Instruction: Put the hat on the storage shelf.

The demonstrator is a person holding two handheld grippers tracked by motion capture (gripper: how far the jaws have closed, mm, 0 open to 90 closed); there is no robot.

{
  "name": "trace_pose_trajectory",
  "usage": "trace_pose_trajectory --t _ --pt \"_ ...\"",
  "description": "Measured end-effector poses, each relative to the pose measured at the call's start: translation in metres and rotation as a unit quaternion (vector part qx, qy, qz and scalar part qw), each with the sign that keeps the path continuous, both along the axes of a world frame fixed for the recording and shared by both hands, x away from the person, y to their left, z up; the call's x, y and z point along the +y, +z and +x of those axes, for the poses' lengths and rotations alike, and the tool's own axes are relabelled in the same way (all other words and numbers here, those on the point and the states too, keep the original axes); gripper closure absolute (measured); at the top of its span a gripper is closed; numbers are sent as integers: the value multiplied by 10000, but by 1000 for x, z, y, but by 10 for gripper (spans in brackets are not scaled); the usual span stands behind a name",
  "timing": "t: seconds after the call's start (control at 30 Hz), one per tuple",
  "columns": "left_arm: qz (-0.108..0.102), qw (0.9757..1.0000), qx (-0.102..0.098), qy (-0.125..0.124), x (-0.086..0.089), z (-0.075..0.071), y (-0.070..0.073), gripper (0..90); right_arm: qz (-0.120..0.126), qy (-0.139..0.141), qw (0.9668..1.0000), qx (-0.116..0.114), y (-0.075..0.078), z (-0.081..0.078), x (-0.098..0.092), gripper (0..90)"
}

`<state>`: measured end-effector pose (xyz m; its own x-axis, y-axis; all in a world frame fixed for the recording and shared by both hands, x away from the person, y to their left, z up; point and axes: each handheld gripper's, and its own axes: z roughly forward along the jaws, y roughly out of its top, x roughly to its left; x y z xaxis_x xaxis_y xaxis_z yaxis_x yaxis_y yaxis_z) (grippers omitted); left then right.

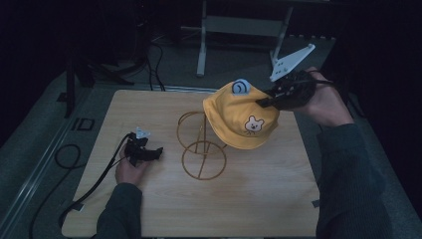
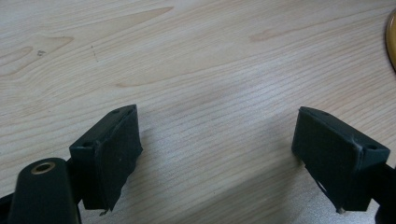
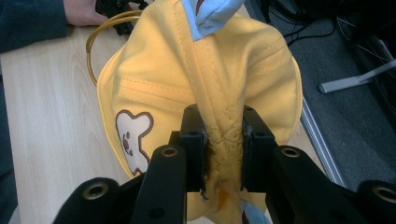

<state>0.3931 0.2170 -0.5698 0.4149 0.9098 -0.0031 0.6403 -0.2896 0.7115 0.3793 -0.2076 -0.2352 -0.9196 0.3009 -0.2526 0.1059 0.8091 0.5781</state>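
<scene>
A yellow child's hat (image 1: 242, 117) with a small bear patch and light blue ears hangs over the top of a gold wire stand (image 1: 201, 149) in the middle of the wooden table (image 1: 259, 194). My right gripper (image 1: 266, 101) is shut on the hat's crown at its right side; in the right gripper view the black jaws pinch a bunched fold of the yellow hat (image 3: 224, 102). My left gripper (image 1: 155, 152) rests low on the table at the left of the stand, open, with bare wood between its pads (image 2: 109, 154).
A black cable (image 1: 84, 189) trails from the left gripper off the table's left edge. Beyond the table lie a dark floor, more cables and a white metal frame leg (image 1: 201, 50). The stand's gold ring edge (image 2: 391, 42) lies just right of the left gripper.
</scene>
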Motion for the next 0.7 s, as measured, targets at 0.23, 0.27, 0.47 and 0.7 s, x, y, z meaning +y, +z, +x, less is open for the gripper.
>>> trace_pose_trajectory --t 0.23,0.27,0.47,0.7 --pt "2 10000 0 -1 0 0 0 153 -21 36 10000 -26 2 0 5 748" --pt "2 10000 0 -2 0 0 0 153 -28 29 10000 -25 2 0 6 748" --pt "1 10000 -2 -2 0 0 0 153 -49 91 9999 -57 4 0 12 748" --pt "-7 10000 -4 6 0 0 0 153 -40 158 9998 -95 7 -1 20 748"
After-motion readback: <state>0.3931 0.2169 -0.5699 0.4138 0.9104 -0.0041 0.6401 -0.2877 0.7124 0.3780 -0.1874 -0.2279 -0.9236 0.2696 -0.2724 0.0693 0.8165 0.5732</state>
